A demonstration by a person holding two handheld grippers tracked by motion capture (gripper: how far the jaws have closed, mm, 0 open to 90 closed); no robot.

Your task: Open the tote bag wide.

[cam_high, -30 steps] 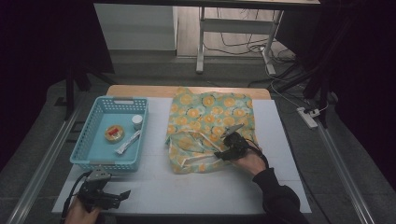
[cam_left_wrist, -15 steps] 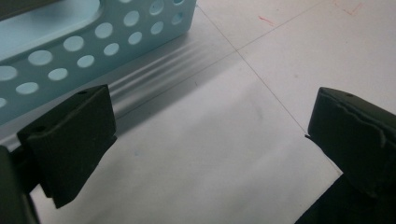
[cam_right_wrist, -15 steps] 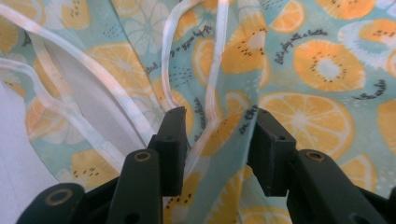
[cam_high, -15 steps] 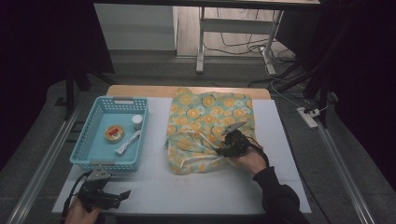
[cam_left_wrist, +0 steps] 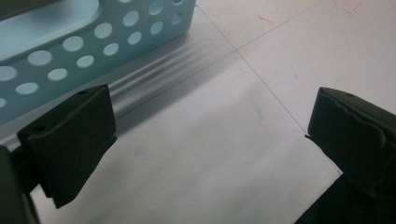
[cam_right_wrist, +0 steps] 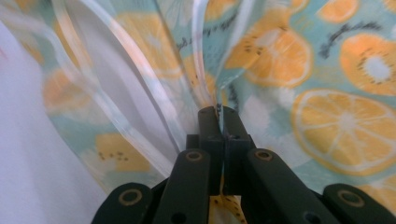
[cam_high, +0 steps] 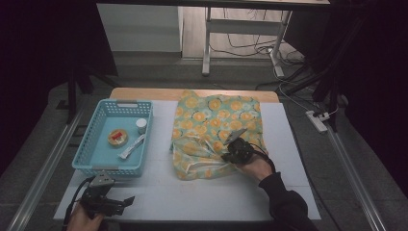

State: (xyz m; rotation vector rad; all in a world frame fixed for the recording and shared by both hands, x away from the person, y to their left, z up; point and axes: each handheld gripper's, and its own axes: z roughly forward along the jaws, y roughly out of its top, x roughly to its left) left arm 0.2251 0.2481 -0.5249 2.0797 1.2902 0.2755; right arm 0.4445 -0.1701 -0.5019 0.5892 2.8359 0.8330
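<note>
Right gripper (cam_high: 230, 153) sits on the near-right part of the cloth (cam_high: 216, 125), jaws pinched together on a fold of it. They have just been closing, and in the right gripper view the fabric (cam_right_wrist: 299, 70) is caught between the two black tips (cam_right_wrist: 218, 114), with an edge of cloth poking out below them.

The cloth, orange-slice print on pale teal, lies in the middle of the table (cam_high: 288, 192), running from the far edge toward the near edge, long axis roughly far to near. Its near part is rumpled and doubled over itself. The gripped fold is at the near-right of the cloth, so the bulk of the fabric lies away from the gripper, toward the far edge and to its left. Any pull or fold will likely go that way.

Left gripper (cam_high: 124, 200) rests at the near-left corner of the table, jaws wide apart with nothing between them; its view shows bare table and the blue basket (cam_left_wrist: 93, 42) wall just beside it. Well apart from the cloth, so the right hand is clearly nearer.

Hard to tell how many layers are pinched. The basket (cam_high: 86, 149) holds small items, too small to name.
</note>
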